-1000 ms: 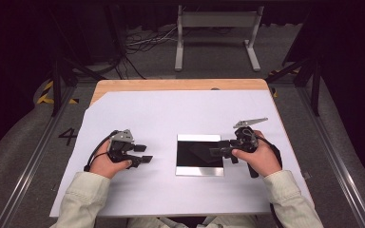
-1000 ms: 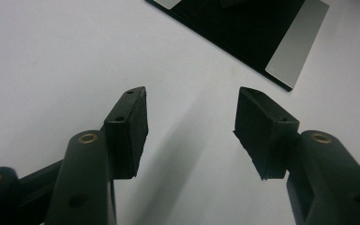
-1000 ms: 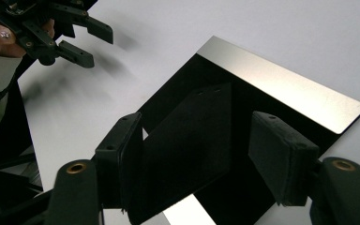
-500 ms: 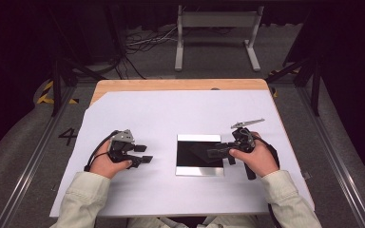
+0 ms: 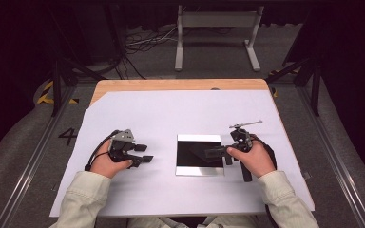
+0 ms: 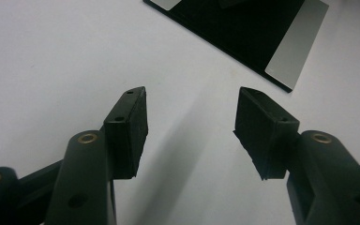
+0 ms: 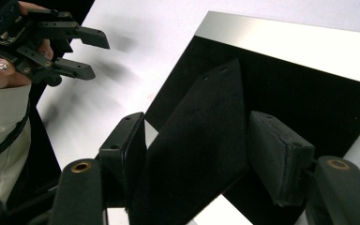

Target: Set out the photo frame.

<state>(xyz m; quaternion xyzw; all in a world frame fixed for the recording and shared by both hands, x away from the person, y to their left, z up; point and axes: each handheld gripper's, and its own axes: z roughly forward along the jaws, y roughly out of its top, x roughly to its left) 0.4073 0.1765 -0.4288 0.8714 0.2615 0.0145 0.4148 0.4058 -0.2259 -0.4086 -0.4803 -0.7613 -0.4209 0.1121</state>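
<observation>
A black square plate (image 5: 197,164) with silver strips at its near and far edges lies on the white sheet (image 5: 171,114). My right gripper (image 5: 210,152) reaches over the plate's right side. A flat black matte piece (image 7: 201,140) with two small holes stands between its jaws and meets both pads. These jaws have just been closing on it. My left gripper (image 5: 148,153) rests on the sheet left of the plate, open and with nothing between its jaws (image 6: 192,101). The right gripper view has that left gripper (image 7: 96,54) at its upper left, and the plate's corner (image 6: 286,47) lies ahead of the left jaws.
The white sheet covers most of a wooden table (image 5: 171,84). A metal stand (image 5: 216,33) and cables (image 5: 142,42) are on the dark floor behind the table. Floor rails (image 5: 28,156) run along both sides.
The right hand has rolled, so the grey plate on its gripper now shows edge-on, and it has sunk slightly toward the plate. The left hand has not moved.
</observation>
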